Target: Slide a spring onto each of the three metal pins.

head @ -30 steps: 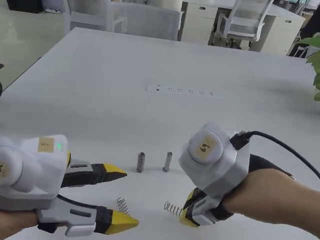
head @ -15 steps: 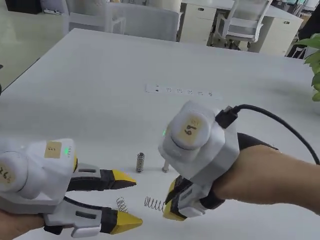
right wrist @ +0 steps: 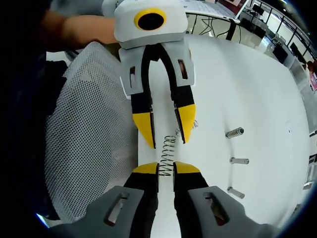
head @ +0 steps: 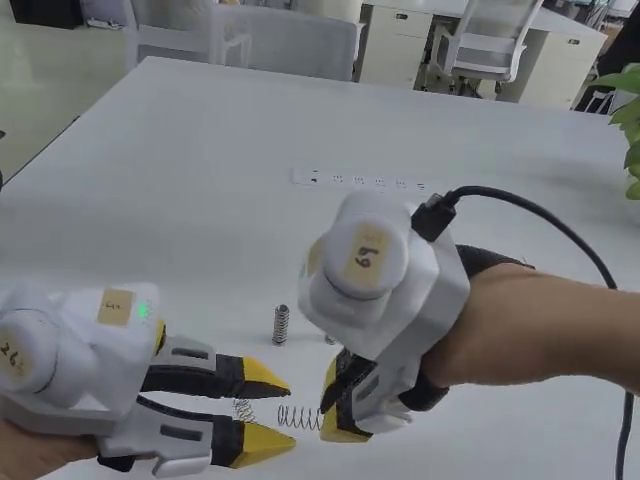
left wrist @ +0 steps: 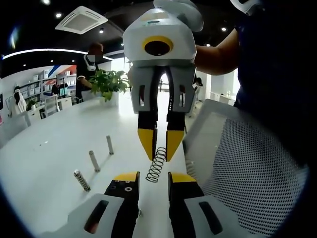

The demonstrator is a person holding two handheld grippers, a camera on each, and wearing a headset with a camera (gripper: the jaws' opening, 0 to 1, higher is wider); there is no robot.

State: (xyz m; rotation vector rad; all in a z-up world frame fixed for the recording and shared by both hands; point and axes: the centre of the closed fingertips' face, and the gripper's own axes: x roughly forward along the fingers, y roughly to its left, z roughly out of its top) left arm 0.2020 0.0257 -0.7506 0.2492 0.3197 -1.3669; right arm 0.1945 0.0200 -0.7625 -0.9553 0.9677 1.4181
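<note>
currently, at the bench [head: 200,150]: note right tongs [head: 335,412] pinched narrow on one end of a spring [head: 300,417], coil lying roughly level in the head view. find the free end of that spring between the yellow tips of left tongs [head: 270,408], set moderately apart and not pressing on the coil. in the left gripper view, see the same spring running from the opposite tips toward the gap of the near pair; in the right gripper view, see it clamped at the near tips and reaching into the open pair ahead. locate a second spring [head: 243,407] loose on the bench, close by the left tips. beyond the tongs, in one row, upright: near pin [left wrist: 82,180] already wearing a coil, middle pin [left wrist: 94,161] and far pin [left wrist: 110,145] bare. note a mesh chair back [left wrist: 237,163] just beside the bench edge.
</note>
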